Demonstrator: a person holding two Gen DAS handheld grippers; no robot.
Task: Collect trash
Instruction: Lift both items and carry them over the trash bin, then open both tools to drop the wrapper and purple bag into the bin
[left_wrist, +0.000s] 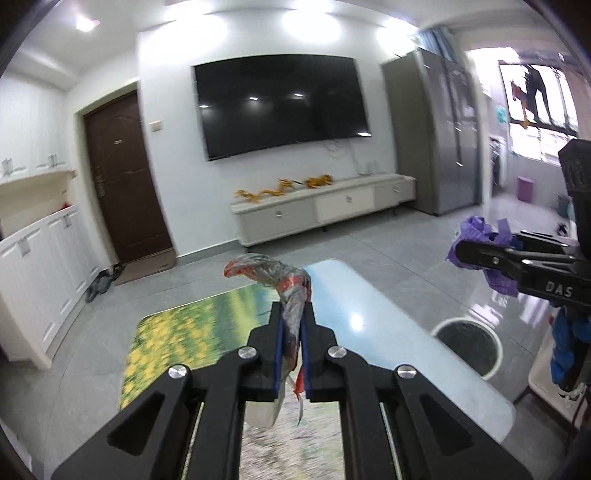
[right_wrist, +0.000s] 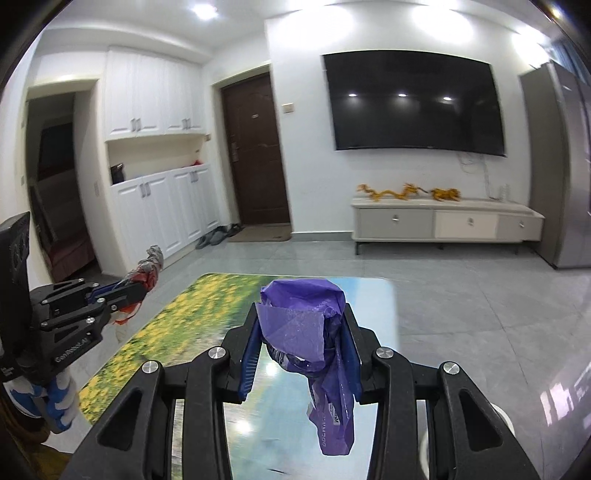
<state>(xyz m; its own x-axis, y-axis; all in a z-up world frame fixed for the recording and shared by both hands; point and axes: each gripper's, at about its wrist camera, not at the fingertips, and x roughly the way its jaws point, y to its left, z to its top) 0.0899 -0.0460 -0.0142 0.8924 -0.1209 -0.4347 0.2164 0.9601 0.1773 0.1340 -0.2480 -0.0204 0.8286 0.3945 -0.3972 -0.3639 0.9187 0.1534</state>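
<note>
Trash in hand: your left gripper (left_wrist: 293, 325) clamps a red-grey wrapper (left_wrist: 284, 284), your right gripper (right_wrist: 301, 339) pinches a purple bag (right_wrist: 310, 332), both above the table (left_wrist: 369, 295). Pickup looks done; disposal remains, possibly the bin (left_wrist: 467, 341).

A crumpled grey-and-red plastic wrapper (left_wrist: 291, 295) is standing nearly upright at the lower centre of the left wrist view, its twisted top curling over toward the left and its loose tail hanging down below. In the right wrist view the same wrapper is showing at mid left. A crumpled purple plastic bag (right_wrist: 310, 332) with white print is sitting at the centre of the right wrist view, bunched above and drooping below.
</note>
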